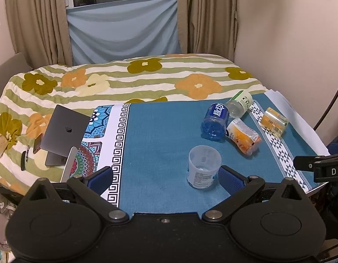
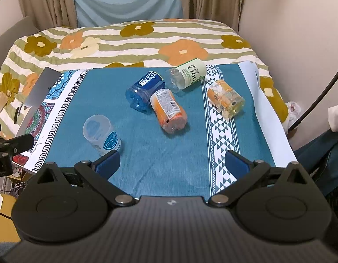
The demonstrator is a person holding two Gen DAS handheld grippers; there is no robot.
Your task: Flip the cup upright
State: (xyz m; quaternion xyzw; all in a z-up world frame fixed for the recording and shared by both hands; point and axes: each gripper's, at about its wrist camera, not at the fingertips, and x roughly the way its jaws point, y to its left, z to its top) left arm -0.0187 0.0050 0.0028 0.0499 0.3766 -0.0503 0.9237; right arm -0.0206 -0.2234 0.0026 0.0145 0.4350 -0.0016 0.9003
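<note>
A translucent white cup (image 1: 203, 166) with a blue label stands upright, mouth up, on the teal cloth (image 1: 160, 131); it also shows in the right wrist view (image 2: 102, 134). My left gripper (image 1: 165, 176) is open and empty, its right fingertip just beside the cup. My right gripper (image 2: 172, 162) is open and empty, its left fingertip close to the cup's base. Four cut-bottle cups lie on their sides: a blue one (image 2: 144, 92), an orange one (image 2: 169, 110), a green-white one (image 2: 187, 75) and a yellow-orange one (image 2: 226, 97).
A grey laptop (image 1: 63, 131) and a phone (image 1: 37, 142) lie at the left on the flowered bedspread (image 1: 125, 81). The table's right edge has white paper (image 2: 267, 100) under the cloth. A wall is close on the right.
</note>
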